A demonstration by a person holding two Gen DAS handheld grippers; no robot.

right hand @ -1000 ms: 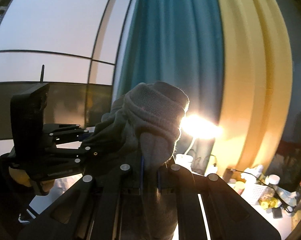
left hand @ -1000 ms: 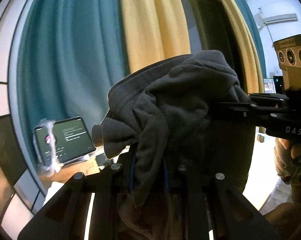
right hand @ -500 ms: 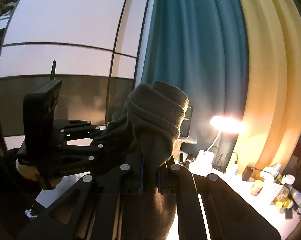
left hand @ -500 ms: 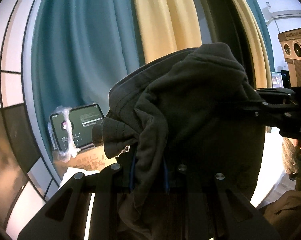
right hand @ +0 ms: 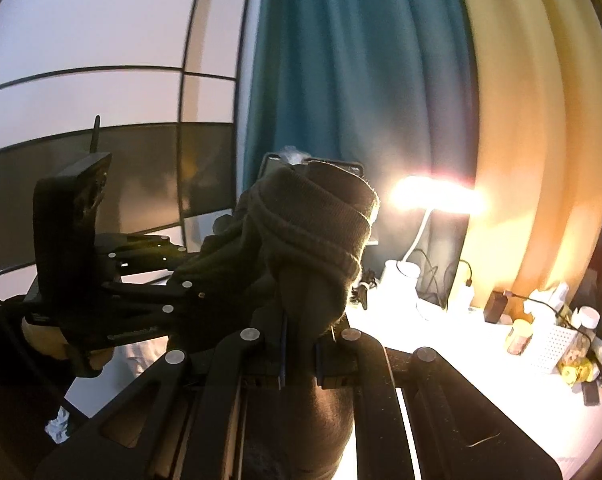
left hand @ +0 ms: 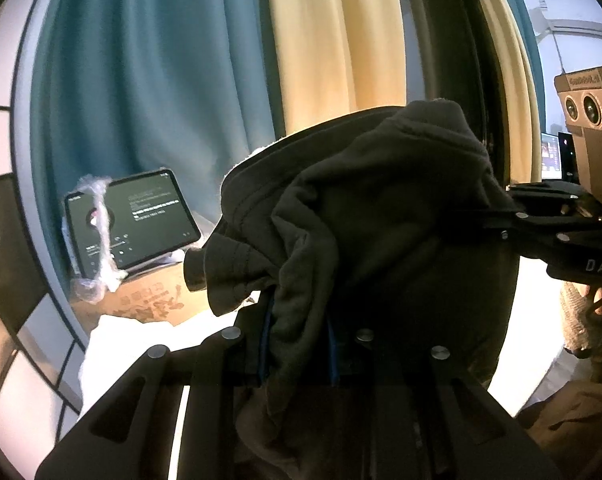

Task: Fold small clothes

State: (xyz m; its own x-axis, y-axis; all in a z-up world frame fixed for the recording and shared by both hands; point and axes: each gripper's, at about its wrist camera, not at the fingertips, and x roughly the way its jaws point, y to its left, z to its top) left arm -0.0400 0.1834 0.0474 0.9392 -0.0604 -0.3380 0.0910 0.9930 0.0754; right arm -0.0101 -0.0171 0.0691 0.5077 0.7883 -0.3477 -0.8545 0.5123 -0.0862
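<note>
Right wrist view alone shows a lit lamp [right hand: 437, 196] (glaring).

tablet [left hand: 131, 222] leaning on cardboard box [left hand: 153, 300] by teal curtain [left hand: 149, 80]; lamp [right hand: 437, 200] glowing over cluttered tabletop [right hand: 481, 364], yellow curtain [right hand: 541, 140] hanging behind.

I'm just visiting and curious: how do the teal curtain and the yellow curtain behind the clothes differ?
The teal curtain is dark and cool-toned; the yellow curtain is pale and warm. In the right wrist view the teal curtain hangs left of the lit lamp, while the yellow curtain hangs right of it and glows in its light. Both hang in long vertical folds.
</note>
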